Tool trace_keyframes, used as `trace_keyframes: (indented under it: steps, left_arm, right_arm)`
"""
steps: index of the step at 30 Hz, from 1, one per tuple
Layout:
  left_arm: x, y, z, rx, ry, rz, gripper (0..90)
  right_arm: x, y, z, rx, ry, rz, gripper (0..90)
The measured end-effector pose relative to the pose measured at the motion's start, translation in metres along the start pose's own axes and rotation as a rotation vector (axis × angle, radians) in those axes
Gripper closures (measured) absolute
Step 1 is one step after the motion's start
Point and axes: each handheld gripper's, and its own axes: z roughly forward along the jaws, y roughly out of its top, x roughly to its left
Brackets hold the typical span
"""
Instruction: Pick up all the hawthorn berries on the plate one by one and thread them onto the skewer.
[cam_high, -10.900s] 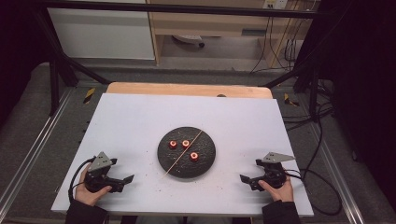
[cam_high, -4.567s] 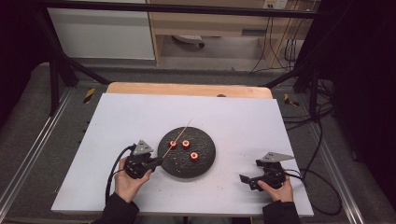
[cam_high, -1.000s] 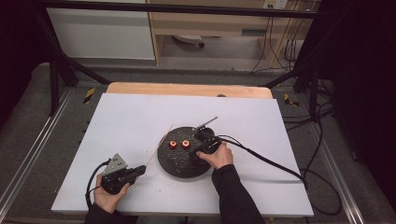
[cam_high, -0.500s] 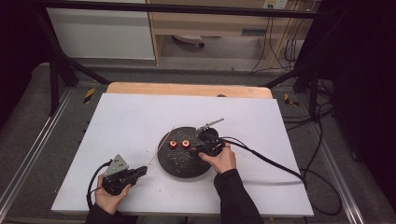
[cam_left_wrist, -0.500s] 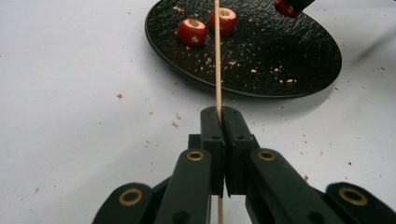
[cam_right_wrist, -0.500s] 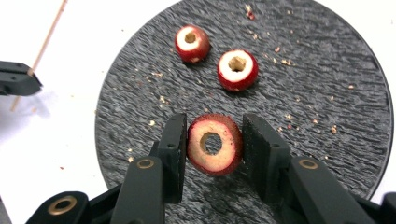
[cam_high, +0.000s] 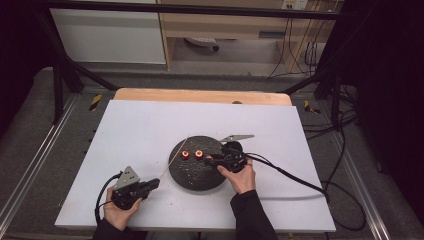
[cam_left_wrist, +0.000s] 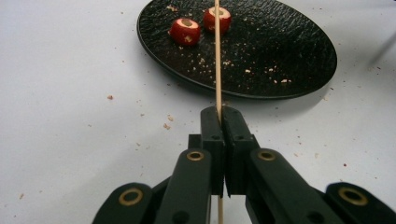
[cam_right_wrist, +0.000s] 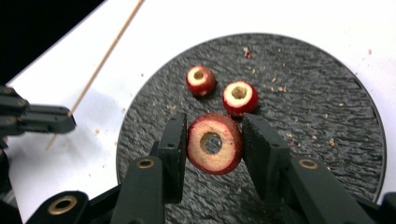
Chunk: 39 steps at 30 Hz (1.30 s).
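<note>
Red cored fruit slice (cam_right_wrist: 215, 143): a thick round piece with pale flesh and a hole through its middle, clamped between the jaws of the right gripper (cam_right_wrist: 214, 140) above the plate.
Round black textured plate (cam_high: 197, 172): rests on the white surface (cam_high: 150, 125), strewn with crumbs.
Two smaller red cored pieces (cam_right_wrist: 201, 80) (cam_right_wrist: 239, 97): lie side by side on the plate, near its far-left part in the high view (cam_high: 192, 154).
Thin wooden skewer (cam_left_wrist: 217, 60): pinched in the closed left gripper (cam_left_wrist: 219, 122), slanting up over the plate's left edge.
Left gripper, high view (cam_high: 150, 185): low on the surface, left of the plate.
Right gripper, high view (cam_high: 210, 161): over the plate, held by a hand (cam_high: 241, 177).
</note>
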Motion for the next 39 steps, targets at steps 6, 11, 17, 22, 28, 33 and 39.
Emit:
trace_keyframes:
  steps: [6, 11, 17, 22, 28, 33, 39]
  left_arm:
    - [-0.002, 0.0, 0.001, -0.005, 0.0, 0.004, 88.2]
    - [-0.003, 0.0, 0.002, -0.003, -0.004, 0.003, 88.2]
    - [-0.006, 0.001, 0.004, -0.008, -0.007, 0.004, 88.1]
    - [-0.007, 0.001, 0.005, -0.011, -0.006, -0.001, 88.2]
    - [-0.009, 0.001, 0.005, -0.021, -0.006, -0.007, 88.2]
    - [-0.01, 0.001, 0.005, -0.029, -0.005, -0.015, 88.2]
    - [-0.012, 0.001, 0.006, -0.036, -0.009, -0.019, 88.1]
  right_arm:
    - [0.0, -0.009, 0.002, -0.101, 0.036, 0.055, 62.6]
    - [-0.001, -0.014, 0.003, -0.177, 0.058, 0.088, 62.6]
    - [-0.002, -0.019, 0.007, -0.277, 0.077, 0.144, 62.6]
    - [-0.001, -0.018, 0.007, -0.337, 0.084, 0.159, 62.6]
    - [0.0, -0.015, 0.005, -0.419, 0.089, 0.177, 62.6]
    - [0.001, -0.012, 0.003, -0.493, 0.089, 0.191, 62.6]
    - [0.0, -0.008, 0.0, -0.554, 0.093, 0.203, 62.6]
